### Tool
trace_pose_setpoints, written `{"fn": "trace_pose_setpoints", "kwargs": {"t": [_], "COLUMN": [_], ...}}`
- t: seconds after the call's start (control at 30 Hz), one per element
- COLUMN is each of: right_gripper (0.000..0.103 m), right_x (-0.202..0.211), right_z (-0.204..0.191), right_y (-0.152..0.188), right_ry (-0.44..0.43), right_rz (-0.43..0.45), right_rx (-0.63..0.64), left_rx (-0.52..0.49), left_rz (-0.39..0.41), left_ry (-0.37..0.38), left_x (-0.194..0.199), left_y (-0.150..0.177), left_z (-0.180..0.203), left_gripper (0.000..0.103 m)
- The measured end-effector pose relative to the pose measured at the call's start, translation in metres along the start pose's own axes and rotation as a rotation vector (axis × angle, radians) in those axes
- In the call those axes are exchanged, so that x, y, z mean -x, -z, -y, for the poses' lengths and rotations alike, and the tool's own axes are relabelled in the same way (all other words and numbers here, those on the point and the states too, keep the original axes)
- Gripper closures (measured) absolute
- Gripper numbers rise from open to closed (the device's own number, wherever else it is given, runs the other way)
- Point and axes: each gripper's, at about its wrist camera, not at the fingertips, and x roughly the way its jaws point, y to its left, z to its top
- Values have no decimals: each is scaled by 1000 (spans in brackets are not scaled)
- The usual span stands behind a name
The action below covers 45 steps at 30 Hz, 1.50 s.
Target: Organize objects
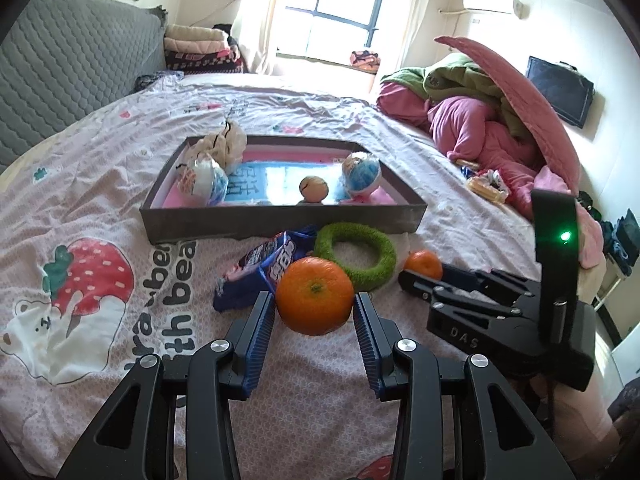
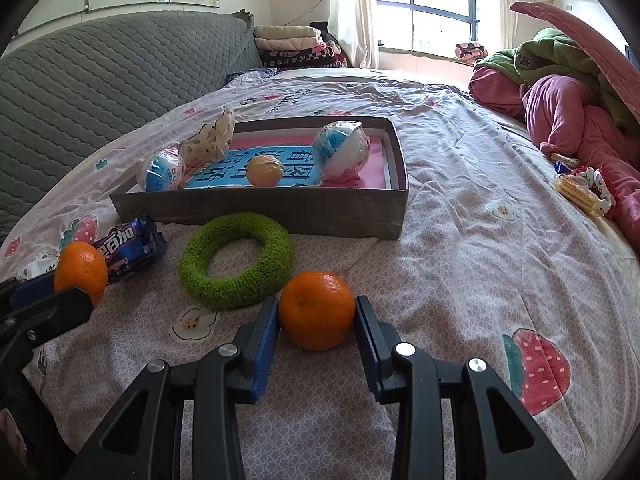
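Observation:
In the left wrist view my left gripper (image 1: 314,306) is shut on an orange (image 1: 315,290), held just above the bed sheet. The right wrist view shows my right gripper (image 2: 316,316) shut on a second orange (image 2: 316,304) that touches the sheet. Beyond both lie a green fuzzy ring (image 1: 356,258) (image 2: 236,260) and a blue snack packet (image 1: 260,266) (image 2: 130,246). Behind them stands a shallow grey box (image 1: 280,222) (image 2: 260,208) holding two wrapped blue-white balls, a tan ball (image 2: 265,172) and a cloth pouch. Each gripper shows in the other's view, the right gripper (image 1: 412,276) and the left gripper (image 2: 60,292).
The sheet (image 2: 460,240) has a strawberry print. A grey quilted headboard (image 2: 100,80) runs along the left. Piled pink and green bedding (image 2: 568,112) fills the right side, with small snack packs (image 2: 580,190) at its foot. A window is at the far end.

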Motion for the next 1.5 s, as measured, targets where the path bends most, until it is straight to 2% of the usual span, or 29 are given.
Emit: {"fn": "trace_pose_setpoints", "kwargs": {"t": [0.07,0.17,0.27,0.53,0.7,1.0,1.5], "right_gripper": [65,65,65,65,66,66,66], "right_x": [0,0,0,0,0,12,25], "right_z": [0,0,0,0,-2,-12,-9], "right_y": [0,0,0,0,0,-4,-17], "right_ry": [1,2,2,2,5,11,-68], "right_rz": [0,-1,-2,0,0,74,152], "right_rx": [0,1,0,-3,11,65,-3], "left_rx": [-8,-6,-6,-32,-29,-27,-10], "left_rz": [8,4,-32,-26,-29,-22,-3], "left_ry": [-6,-16,-27,-17,-23,-21,-31], "left_x": [2,1,-6,-6,-8,-9,-13], "left_y": [-2,-4,1,4,4,4,-6], "left_z": [2,1,-2,6,4,2,-11], "left_gripper": [67,68,73,75,80,82,83]}}
